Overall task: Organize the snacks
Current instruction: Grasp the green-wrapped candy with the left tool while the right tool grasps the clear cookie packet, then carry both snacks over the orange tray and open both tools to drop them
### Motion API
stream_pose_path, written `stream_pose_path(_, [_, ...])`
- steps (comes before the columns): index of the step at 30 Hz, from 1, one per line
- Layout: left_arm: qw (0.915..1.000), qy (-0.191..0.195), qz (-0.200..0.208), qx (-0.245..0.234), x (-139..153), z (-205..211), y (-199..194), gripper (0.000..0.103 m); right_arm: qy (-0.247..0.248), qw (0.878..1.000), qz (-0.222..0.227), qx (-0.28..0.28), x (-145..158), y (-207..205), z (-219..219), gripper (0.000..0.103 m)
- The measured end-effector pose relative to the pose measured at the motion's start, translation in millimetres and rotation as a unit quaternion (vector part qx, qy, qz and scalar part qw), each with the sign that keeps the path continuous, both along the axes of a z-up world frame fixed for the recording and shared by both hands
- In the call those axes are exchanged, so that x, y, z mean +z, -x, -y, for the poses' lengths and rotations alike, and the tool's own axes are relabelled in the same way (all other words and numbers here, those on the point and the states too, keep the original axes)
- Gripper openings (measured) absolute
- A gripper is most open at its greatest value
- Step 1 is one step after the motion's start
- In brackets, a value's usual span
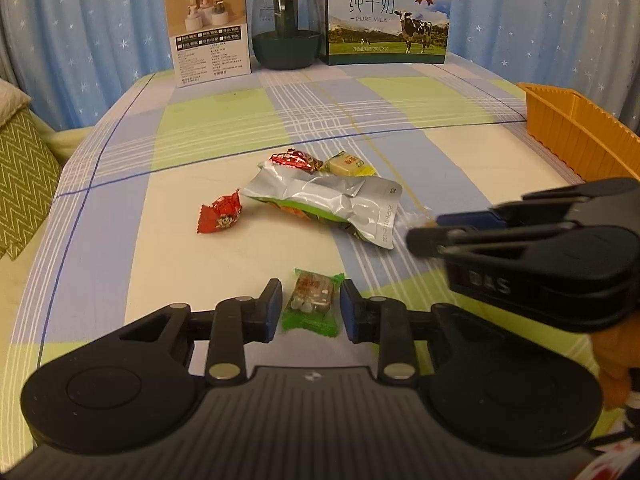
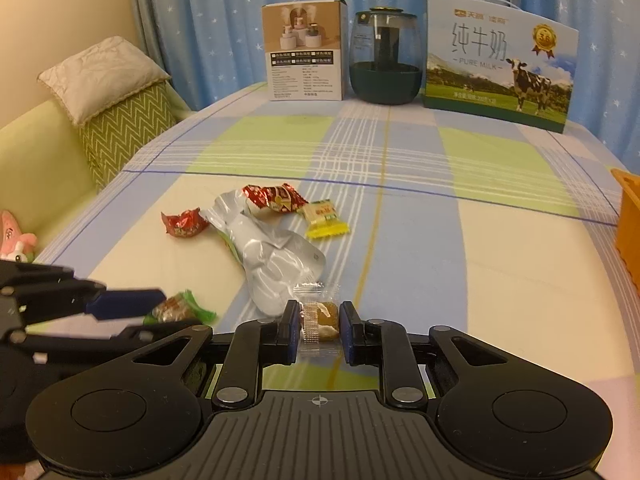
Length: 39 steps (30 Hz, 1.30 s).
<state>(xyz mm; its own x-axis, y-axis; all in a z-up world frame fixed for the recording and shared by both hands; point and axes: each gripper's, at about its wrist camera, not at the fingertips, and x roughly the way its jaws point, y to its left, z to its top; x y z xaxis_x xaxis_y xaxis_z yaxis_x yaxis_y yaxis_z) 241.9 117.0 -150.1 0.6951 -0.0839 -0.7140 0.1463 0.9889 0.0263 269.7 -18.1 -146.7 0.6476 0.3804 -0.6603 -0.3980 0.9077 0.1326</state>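
My left gripper (image 1: 310,306) is open around a green-wrapped candy (image 1: 313,300) lying on the table, one finger on each side, not pressing it. My right gripper (image 2: 320,326) has its fingers against a clear-wrapped brown candy (image 2: 320,320). A silver snack pouch (image 1: 332,204) lies in the middle, with a red candy (image 1: 220,214) to its left, a red-wrapped snack (image 1: 294,159) and a yellow candy (image 1: 346,164) behind it. In the left wrist view the right gripper (image 1: 424,236) is at the right, beside the pouch. In the right wrist view the left gripper (image 2: 132,312) is around the green candy (image 2: 180,308).
An orange plastic bin (image 1: 576,128) stands at the table's right edge. A white product box (image 1: 208,32), a dark glass jar (image 1: 286,28) and a milk carton box (image 1: 386,20) line the back. Cushions (image 2: 116,92) lie on a sofa at the left.
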Motion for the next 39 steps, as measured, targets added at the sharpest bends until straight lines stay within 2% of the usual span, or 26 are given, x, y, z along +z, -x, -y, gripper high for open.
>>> stream_pose_path(6, [1.0,0.003,-0.005,0.003,0,0,-1,0.027,-0.008,1.0,-0.006,-0.014,2,14,13,0.021])
stream_pose_path(9, [0.9999,0.006,-0.007,0.004,1,0,1,0.02,-0.01,1.0,-0.01,-0.017,2,18,17,0.021])
stream_pose_path(19, [0.9994,0.023,-0.017,0.019,11,14,13,0.019,-0.01,0.999,-0.024,-0.031,9,44,40,0.021])
stream_pose_path(30, [0.9976,0.062,0.006,0.03,55,61,65,0.019,-0.023,0.998,-0.011,-0.06,49,90,87,0.021])
stream_pose_path(39, [0.9965,0.072,0.012,0.041,78,90,102,0.019,-0.03,0.996,0.008,-0.082,81,131,123,0.021])
